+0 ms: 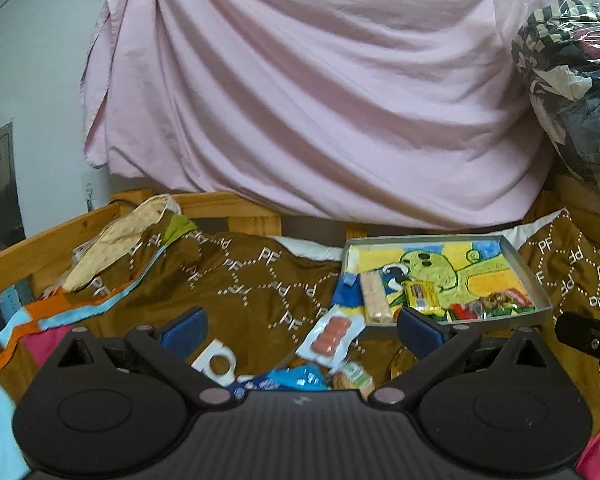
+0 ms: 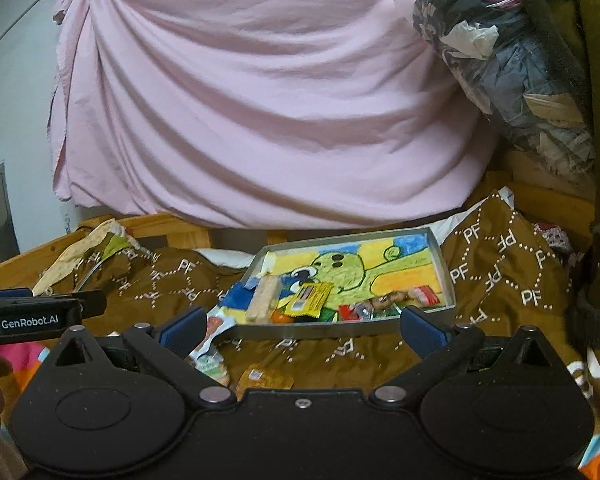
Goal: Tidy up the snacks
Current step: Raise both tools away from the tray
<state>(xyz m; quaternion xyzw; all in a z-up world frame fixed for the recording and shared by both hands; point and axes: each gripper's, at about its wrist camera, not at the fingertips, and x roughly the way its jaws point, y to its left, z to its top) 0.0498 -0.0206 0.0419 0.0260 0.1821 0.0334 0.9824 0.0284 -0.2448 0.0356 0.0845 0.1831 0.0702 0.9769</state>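
Note:
A grey tray (image 1: 534,276) with a cartoon drawing on its floor lies on a brown blanket; it holds a pale wafer bar (image 1: 374,298), a yellow packet (image 1: 420,296) and red and green wrapped snacks (image 1: 488,306). On the blanket before it lie a clear sausage pack (image 1: 332,336), a blue packet (image 1: 296,378) and a green-white packet (image 1: 356,376). My left gripper (image 1: 302,330) stands open above these loose snacks, holding nothing. The same tray (image 2: 446,276) shows in the right wrist view, with an orange packet (image 2: 264,378) near my open, empty right gripper (image 2: 302,326).
A brown patterned blanket (image 1: 252,280) covers a wooden-framed bed (image 1: 28,248). A pink sheet (image 1: 300,80) hangs behind. A clear bag of clothes (image 1: 572,80) bulges at the right. A cream cloth (image 1: 116,240) lies at the left. The other gripper (image 2: 32,312) shows at the left edge.

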